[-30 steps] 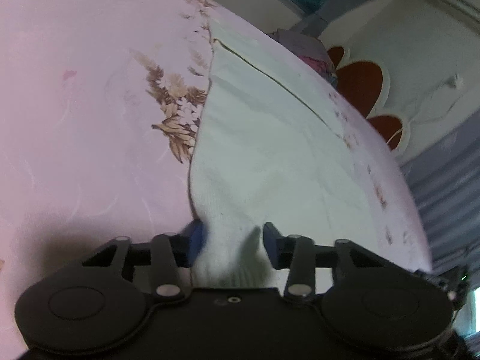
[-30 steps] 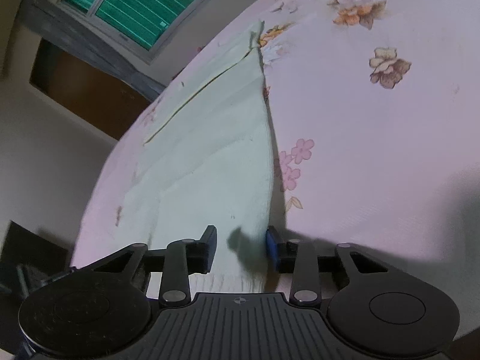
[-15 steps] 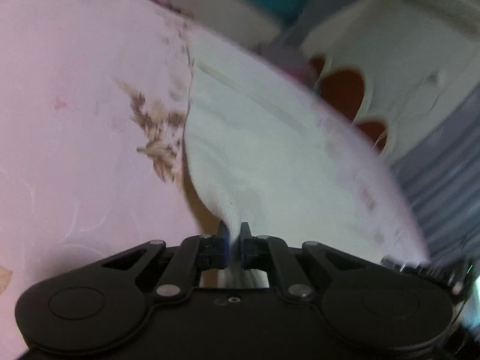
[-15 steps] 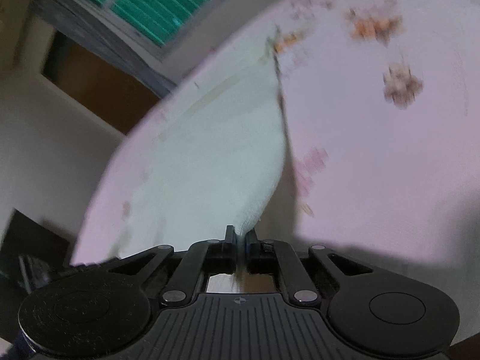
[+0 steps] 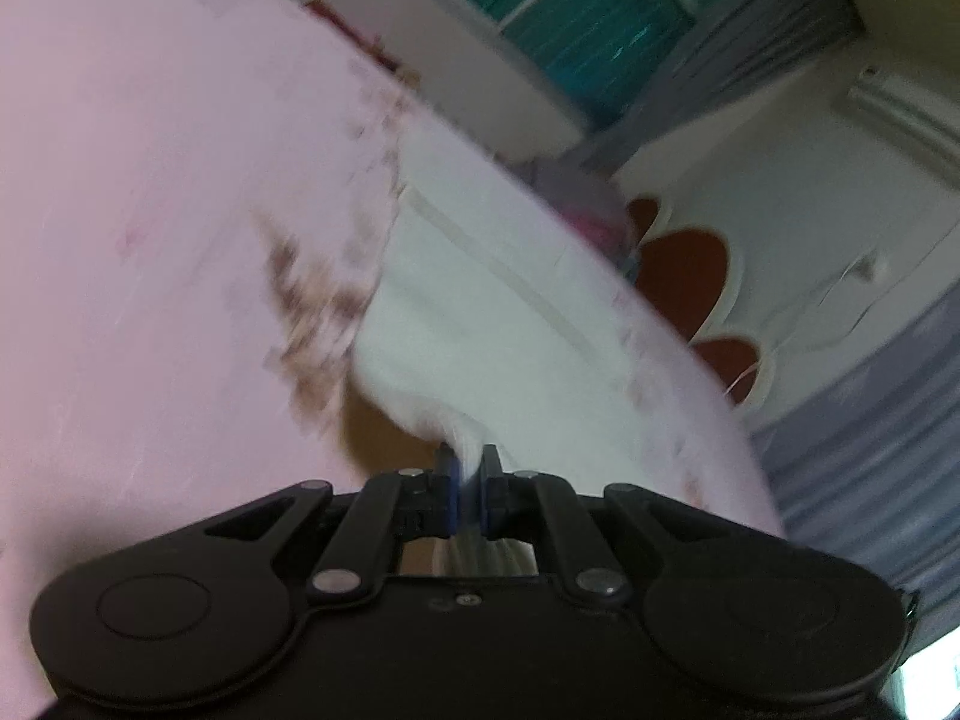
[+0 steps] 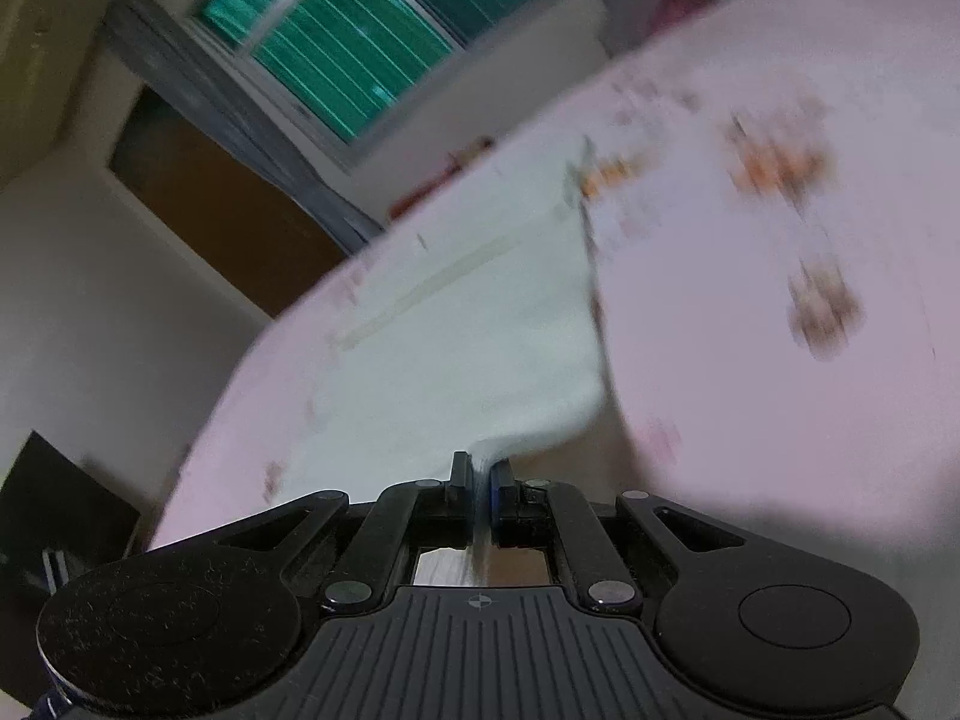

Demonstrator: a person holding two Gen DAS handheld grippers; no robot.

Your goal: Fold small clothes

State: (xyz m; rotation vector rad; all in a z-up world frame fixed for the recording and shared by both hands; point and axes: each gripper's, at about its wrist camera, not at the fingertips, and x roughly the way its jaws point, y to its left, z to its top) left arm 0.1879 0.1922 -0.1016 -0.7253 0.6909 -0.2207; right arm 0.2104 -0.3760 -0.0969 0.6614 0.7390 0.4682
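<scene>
Looking along the left wrist view, the left hand-held gripper (image 5: 469, 480) has its blue-padded jaws drawn narrow and pinched on the near corner of a pale white garment (image 5: 510, 300), whose cloth rises in a small peak from the jaws and shows again behind them through the gap in the black frame. The rest of the garment lies spread on a pink bedsheet (image 5: 150, 210) printed with brown flower sprays, and a folded band or seam runs slantwise across its far part. The lifted corner stands clear of the sheet, with a shadowed hollow beneath it on the left. Beyond the bed there are a green-slatted window (image 5: 600, 30), a cream wall panel with red-brown cut-outs (image 5: 690, 252) and a grey corrugated surface at the right edge; the whole view is blurred. In the right wrist view, the right hand-held gripper (image 6: 478, 483) is likewise closed narrow on the garment's other near corner (image 6: 480, 348), a thin fold of cloth caught between its pads and running on behind them. From there the garment stretches away across the sheet toward the window (image 6: 336, 60), its right edge raised off the bed with a dark gap under it. The flowered sheet (image 6: 780, 330) fills the right side, smeared by blur; a brown door panel (image 6: 228, 228) and a dark object at the lower left stand beyond the bed's edge.
</scene>
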